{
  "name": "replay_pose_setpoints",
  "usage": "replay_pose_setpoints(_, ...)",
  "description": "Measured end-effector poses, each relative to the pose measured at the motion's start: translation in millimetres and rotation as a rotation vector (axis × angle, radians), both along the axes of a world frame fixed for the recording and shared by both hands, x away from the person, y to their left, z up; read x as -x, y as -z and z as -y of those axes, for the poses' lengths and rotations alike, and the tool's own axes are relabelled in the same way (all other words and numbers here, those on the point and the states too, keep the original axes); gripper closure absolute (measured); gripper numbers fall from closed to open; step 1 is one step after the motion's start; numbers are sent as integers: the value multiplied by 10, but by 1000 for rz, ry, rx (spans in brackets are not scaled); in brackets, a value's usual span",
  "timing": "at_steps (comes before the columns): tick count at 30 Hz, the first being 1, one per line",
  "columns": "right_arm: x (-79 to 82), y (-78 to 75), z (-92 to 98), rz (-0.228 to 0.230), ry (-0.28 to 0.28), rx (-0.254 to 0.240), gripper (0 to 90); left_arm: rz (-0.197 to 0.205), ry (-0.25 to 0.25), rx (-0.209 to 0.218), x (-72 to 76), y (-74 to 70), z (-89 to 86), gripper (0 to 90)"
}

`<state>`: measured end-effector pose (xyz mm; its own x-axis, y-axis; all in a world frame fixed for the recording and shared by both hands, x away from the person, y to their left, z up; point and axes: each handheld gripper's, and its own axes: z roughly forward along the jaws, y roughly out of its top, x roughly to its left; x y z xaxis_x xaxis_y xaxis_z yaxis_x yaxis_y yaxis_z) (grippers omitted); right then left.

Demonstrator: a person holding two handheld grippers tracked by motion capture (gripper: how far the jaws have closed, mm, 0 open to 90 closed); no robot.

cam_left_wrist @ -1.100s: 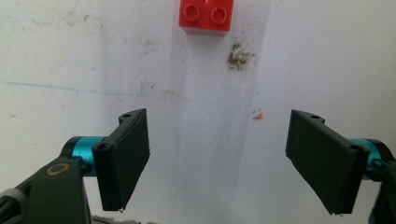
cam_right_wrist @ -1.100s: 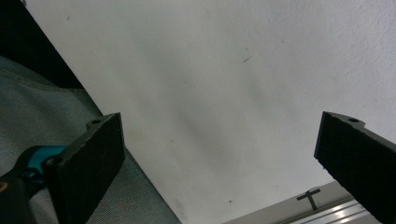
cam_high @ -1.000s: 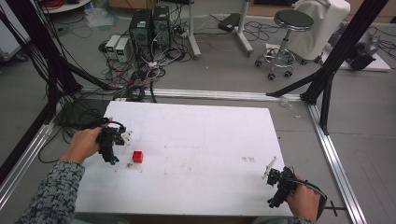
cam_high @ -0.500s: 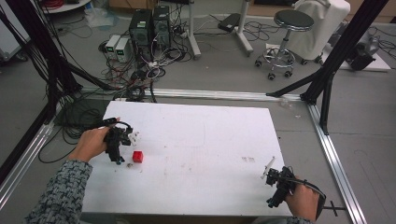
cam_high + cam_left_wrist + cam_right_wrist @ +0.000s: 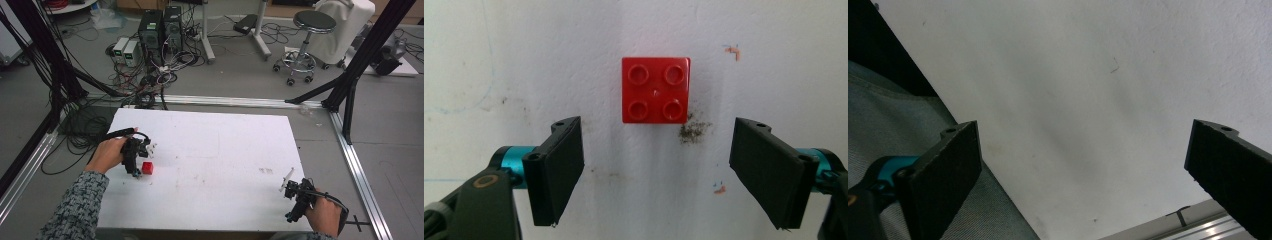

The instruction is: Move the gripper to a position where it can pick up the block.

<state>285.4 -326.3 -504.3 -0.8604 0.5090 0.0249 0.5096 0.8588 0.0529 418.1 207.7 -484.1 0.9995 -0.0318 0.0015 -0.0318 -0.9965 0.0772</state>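
white table (image 5: pixel 220 150) | red brick (image 5: pixel 655 90) between spread left tool (image 5: pixel 656 172) jaws | no legible writing

Bare white table (image 5: pixel 215 150) lies all around the red brick (image 5: pixel 655 90), with nothing blocking the wide-spread left tongs (image 5: pixel 664 170).

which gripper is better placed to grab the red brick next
Left. The left gripper hangs right beside the red brick, and in its own view its open jaws frame the brick just ahead on the white table. The right gripper sits open at the opposite near corner, far away.
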Motion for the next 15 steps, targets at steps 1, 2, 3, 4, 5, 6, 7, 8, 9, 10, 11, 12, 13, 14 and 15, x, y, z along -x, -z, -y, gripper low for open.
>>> replay_pose_setpoints(1, 0, 0, 0, 1, -1, -1, 11, -2, 4, -2, -2, 4, 9, 221)
replay_pose_setpoints(2, 0, 0, -1, 0, 0, -1, 12, -5, 11, 0, -2, 19, 23, 220)
replay_pose_setpoints(3, 0, 1, -3, -2, 1, -1, 12, -4, 15, -2, -2, 26, 31, 221)
replay_pose_setpoints(4, 0, 1, -4, -3, 2, -2, 12, -10, 20, -7, -4, 38, 46, 221)
replay_pose_setpoints(5, 0, 0, -6, -4, 2, -2, 12, -9, 24, -7, -6, 48, 53, 220)
replay_pose_setpoints(6, 0, 0, -6, -4, 1, -2, 12, -7, 33, -8, -11, 62, 67, 220)
replay_pose_setpoints(7, -1, 0, -7, -4, 0, -2, 12, -13, 34, -12, -11, 69, 77, 220)
replay_pose_setpoints(8, 2, -1, -10, -5, 4, -5, 12, -15, 41, -15, -12, 85, 95, 219)
replay_pose_setpoints(9, 2, -1, -9, -5, 4, -5, 12, -16, 45, -15, -12, 93, 107, 219)
replay_pose_setpoints(10, 2, 0, -9, -5, 4, -5, 12, -15, 50, -15, -12, 107, 126, 218)
replay_pose_setpoints(11, -1, 1, -6, -5, -1, -3, 12, -17, 53, -15, -14, 113, 138, 218)
replay_pose_setpoints(12, -1, 2, -5, -6, -1, -3, 12, -18, 60, -14, -17, 130, 154, 216)
replay_pose_setpoints(13, -1, 6, -4, -7, -2, -5, 12, -16, 65, -13, -20, 141, 161, 216)
replay_pose_setpoints(14, 0, 6, -4, -8, -3, -5, 12, -15, 68, -17, -23, 156, 170, 215)
replay_pose_setpoints(15, 0, 9, 0, -7, -4, -6, 12, -17, 69, -17, -25, 167, 174, 215)
